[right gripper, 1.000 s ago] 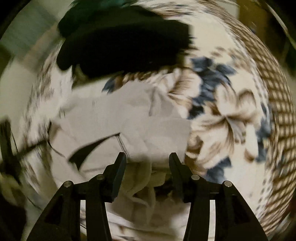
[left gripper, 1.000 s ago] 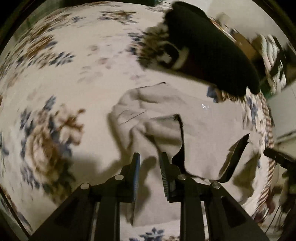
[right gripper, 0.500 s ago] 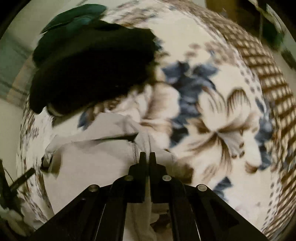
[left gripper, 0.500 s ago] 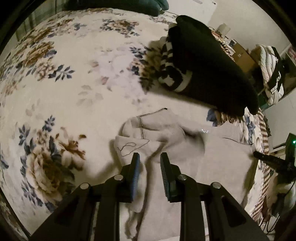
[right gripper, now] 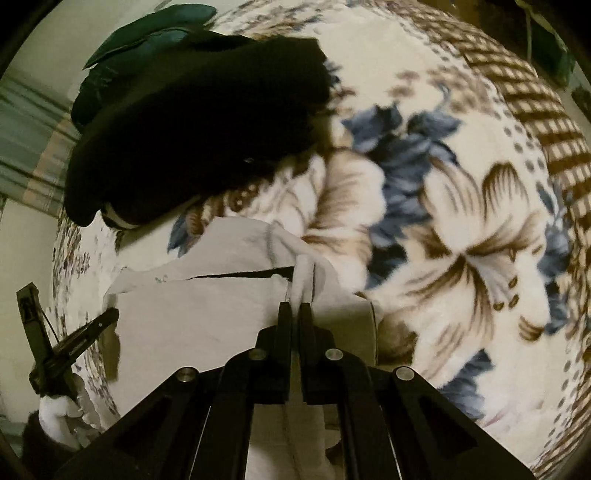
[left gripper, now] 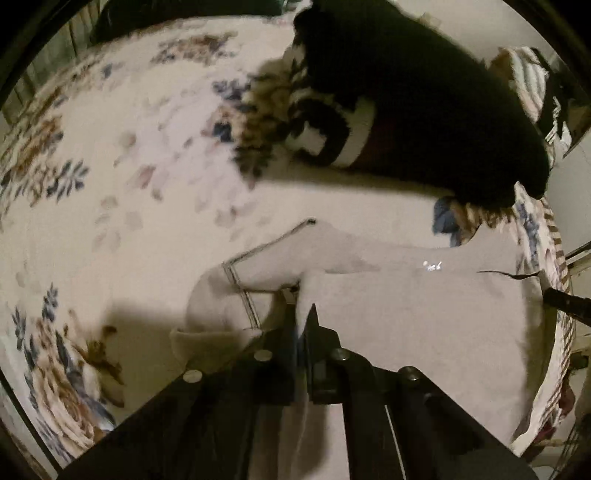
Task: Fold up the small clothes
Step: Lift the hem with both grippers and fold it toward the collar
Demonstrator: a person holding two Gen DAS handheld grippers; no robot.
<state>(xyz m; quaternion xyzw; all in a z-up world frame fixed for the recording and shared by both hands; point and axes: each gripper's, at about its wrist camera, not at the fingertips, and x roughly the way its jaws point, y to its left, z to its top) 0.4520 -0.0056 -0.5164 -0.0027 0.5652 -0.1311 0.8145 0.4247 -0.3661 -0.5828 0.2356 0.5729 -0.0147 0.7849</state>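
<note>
A small light grey garment (left gripper: 413,314) lies on a floral blanket, stretched between my two grippers. My left gripper (left gripper: 303,314) is shut on a pinch of its cloth at the left end, next to a stitched hem. My right gripper (right gripper: 294,310) is shut on a fold of the same garment (right gripper: 207,306) at its right end. The left gripper also shows in the right wrist view (right gripper: 92,325), at the far left. The right gripper's tip shows at the right edge of the left wrist view (left gripper: 561,299).
A folded black garment with a black-and-white striped cuff (left gripper: 424,110) lies on the blanket (left gripper: 129,203) just behind the grey one; it shows too in the right wrist view (right gripper: 192,125). A dark teal item (right gripper: 147,33) lies behind it. The blanket's checked border (right gripper: 535,92) marks the bed edge.
The left gripper, open half a second ago, has shut on the grey cloth. The right gripper closed earlier and stays shut. The garment is now pulled flatter between them.
</note>
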